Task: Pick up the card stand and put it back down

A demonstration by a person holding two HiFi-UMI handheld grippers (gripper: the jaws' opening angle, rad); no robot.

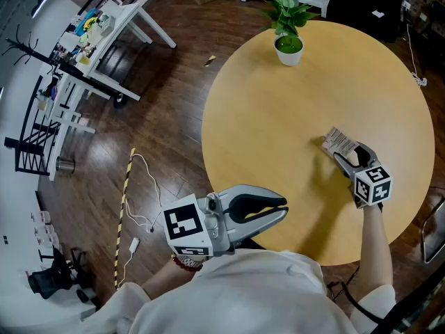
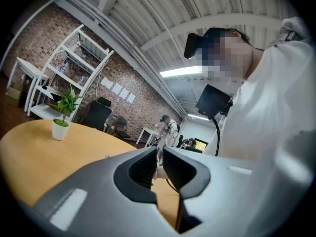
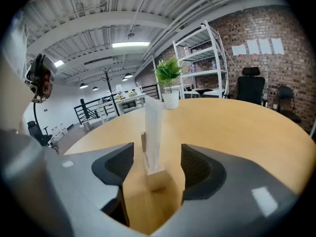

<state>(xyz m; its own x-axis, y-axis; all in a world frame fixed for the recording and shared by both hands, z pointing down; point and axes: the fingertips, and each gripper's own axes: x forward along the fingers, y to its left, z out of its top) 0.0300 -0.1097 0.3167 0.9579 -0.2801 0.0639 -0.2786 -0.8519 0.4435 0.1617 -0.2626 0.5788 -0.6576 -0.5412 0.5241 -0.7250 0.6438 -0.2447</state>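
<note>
The card stand (image 1: 338, 142) is a small wooden block with a clear upright card holder, standing on the round wooden table (image 1: 278, 103) near its right side. In the right gripper view the card stand (image 3: 153, 142) rises between the two jaws, with a gap on each side. My right gripper (image 1: 347, 153) is open around it, its pads (image 3: 197, 167) not touching. My left gripper (image 1: 285, 210) hangs at the table's near edge, away from the stand, its jaws together with nothing between them (image 2: 159, 158).
A potted plant (image 1: 288, 30) stands at the table's far edge. A white rack (image 1: 104, 26) with small items is at the upper left. A cable (image 1: 142, 186) lies on the dark wood floor. A chair frame (image 1: 434, 232) shows at the right edge.
</note>
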